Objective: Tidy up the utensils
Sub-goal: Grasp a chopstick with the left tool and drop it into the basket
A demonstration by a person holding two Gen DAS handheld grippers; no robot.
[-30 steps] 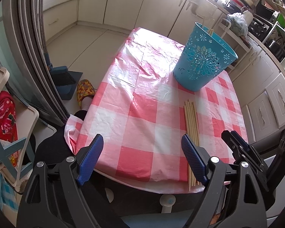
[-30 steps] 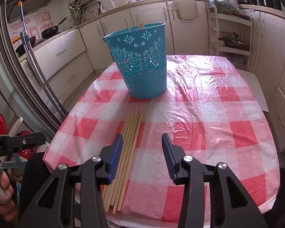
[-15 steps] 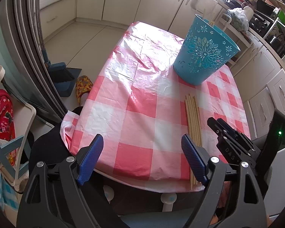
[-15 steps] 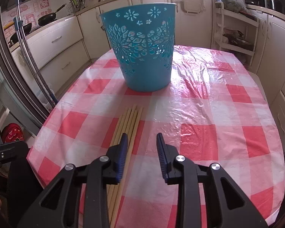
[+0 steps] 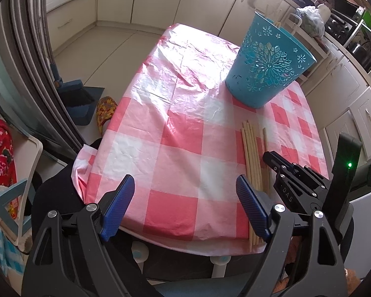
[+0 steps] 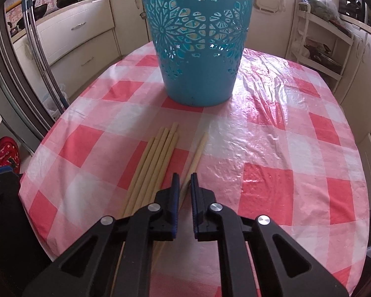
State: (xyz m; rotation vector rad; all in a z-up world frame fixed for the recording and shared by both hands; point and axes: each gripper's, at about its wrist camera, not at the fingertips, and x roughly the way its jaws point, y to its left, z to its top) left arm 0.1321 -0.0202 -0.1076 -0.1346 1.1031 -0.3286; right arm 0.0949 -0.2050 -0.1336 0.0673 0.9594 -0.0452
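Glossy, wrinkled plastic tablecloth (image 6: 272,128), pale matt wooden chopsticks (image 6: 158,153), and a smooth plastic basket (image 6: 197,49).

The right tool (image 6: 184,180) covers the near part of the lone stick (image 6: 197,152), so pad contact can't be confirmed. The bin's (image 6: 197,49) contents are unclear, and the stick bundle's (image 6: 155,163) near ends are hidden.

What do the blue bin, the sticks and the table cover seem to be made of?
Bin: probably moulded plastic, smooth, with flower cut-outs letting light through.
Sticks: likely bamboo or pale wood, matte, unpainted; the grain is too fine to tell.
Cover: thin plastic sheet, glossy, crinkled, with glare on its pink-and-white checks.
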